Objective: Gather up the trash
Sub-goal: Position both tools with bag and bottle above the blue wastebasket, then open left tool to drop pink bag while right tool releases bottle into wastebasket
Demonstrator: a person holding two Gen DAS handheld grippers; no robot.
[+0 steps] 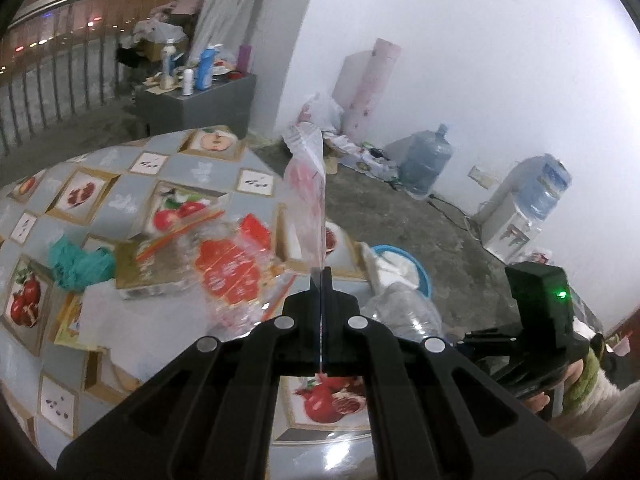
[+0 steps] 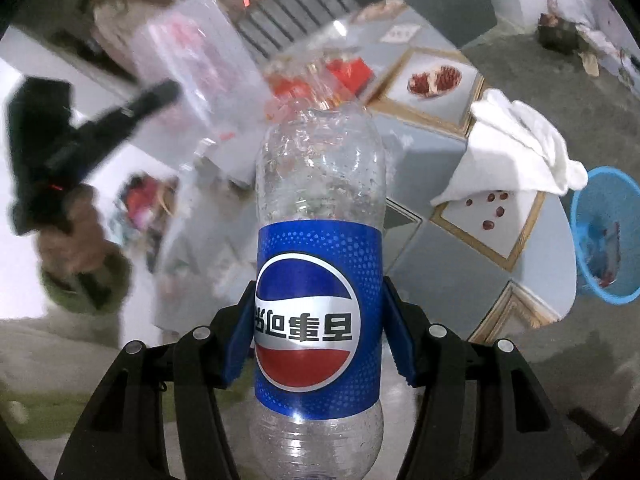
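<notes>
Left wrist view: the left gripper has its jaws pinched tight on a clear plastic wrapper rising through the frame's centre, above the table.

Right wrist view: the right gripper clamps an empty cola bottle at centre; a blue basket sits at right.

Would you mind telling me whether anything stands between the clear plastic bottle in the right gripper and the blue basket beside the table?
Nothing visible blocks it. The clear plastic bottle with the blue label is clamped in the right gripper; the blue plastic basket sits open-topped past the table's edge, beside the white cloth.
</notes>
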